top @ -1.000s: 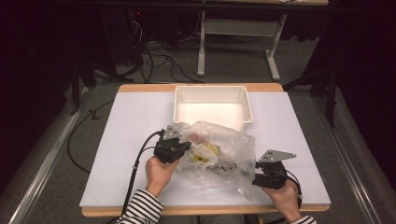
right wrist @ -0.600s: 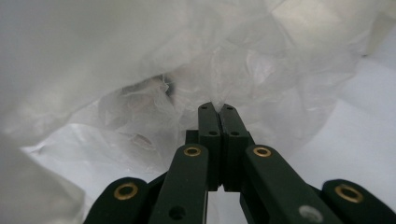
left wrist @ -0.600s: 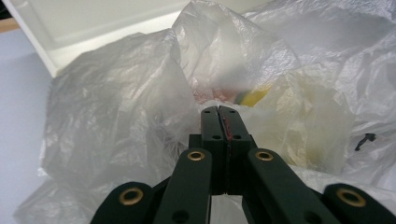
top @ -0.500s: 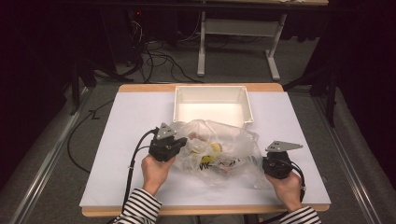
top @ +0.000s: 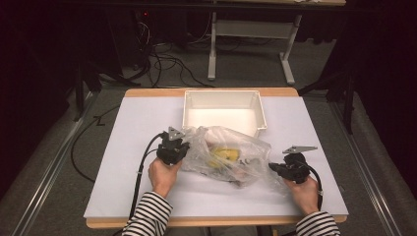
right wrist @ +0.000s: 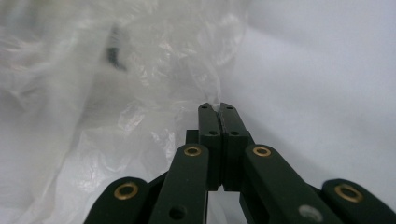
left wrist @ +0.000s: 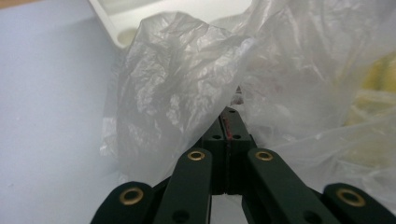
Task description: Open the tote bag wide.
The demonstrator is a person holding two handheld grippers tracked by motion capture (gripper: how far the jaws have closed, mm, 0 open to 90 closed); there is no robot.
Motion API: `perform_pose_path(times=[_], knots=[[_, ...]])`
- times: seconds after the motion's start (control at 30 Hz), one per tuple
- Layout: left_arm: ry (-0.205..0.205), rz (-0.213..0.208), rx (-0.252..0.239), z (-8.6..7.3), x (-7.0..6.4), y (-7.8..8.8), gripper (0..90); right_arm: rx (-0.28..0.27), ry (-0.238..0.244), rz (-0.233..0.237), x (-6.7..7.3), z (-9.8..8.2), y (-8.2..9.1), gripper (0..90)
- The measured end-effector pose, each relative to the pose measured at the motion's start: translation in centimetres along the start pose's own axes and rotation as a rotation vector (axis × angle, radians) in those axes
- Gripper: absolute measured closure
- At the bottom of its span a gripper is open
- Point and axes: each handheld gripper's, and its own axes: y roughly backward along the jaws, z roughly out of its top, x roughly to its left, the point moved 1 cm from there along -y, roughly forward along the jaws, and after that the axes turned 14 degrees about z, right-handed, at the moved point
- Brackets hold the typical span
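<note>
1. High view: clear plastic bag (top: 223, 155) lies mid-tabletop (top: 123, 147), just in front of a white bin (top: 224, 112), its top edge touching the bin's front wall. Yellow and dark items show through the bag; can't tell what they are.
2. High view: left gripper (top: 173, 147) at the bag's left end, right gripper (top: 275, 168) at its right end, a hand behind each, striped sleeves at the bottom edge.
3. Left gripper view: fingers (left wrist: 231, 126) closed, pinching a fold of bag film, which bunches up over the tips. Bin corner at top, yellow item at the right edge.
4. Right gripper view: fingers (right wrist: 208, 123) have just been closing and now pinch a thin peak of bag film between the tips. Bag spreads left; bare tabletop to the right.
</note>
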Motion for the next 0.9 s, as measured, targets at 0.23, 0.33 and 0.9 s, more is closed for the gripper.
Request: perform_pose_path(times=[0.23,0.33,0.9], knots=[[-0.018,-0.038,0.0,-1.0,-0.8,0.3,88.1,-0.042,0.007,0.003,0.4,-0.5,1.0,72.9],[-0.014,-0.055,-0.017,-1.2,-0.9,1.3,82.3,-0.073,0.028,0.006,1.3,-0.4,2.3,66.5],[-0.014,-0.094,-0.025,-3.0,-1.6,7.1,46.1,-0.189,0.154,-0.036,5.3,0.9,8.0,58.8]])
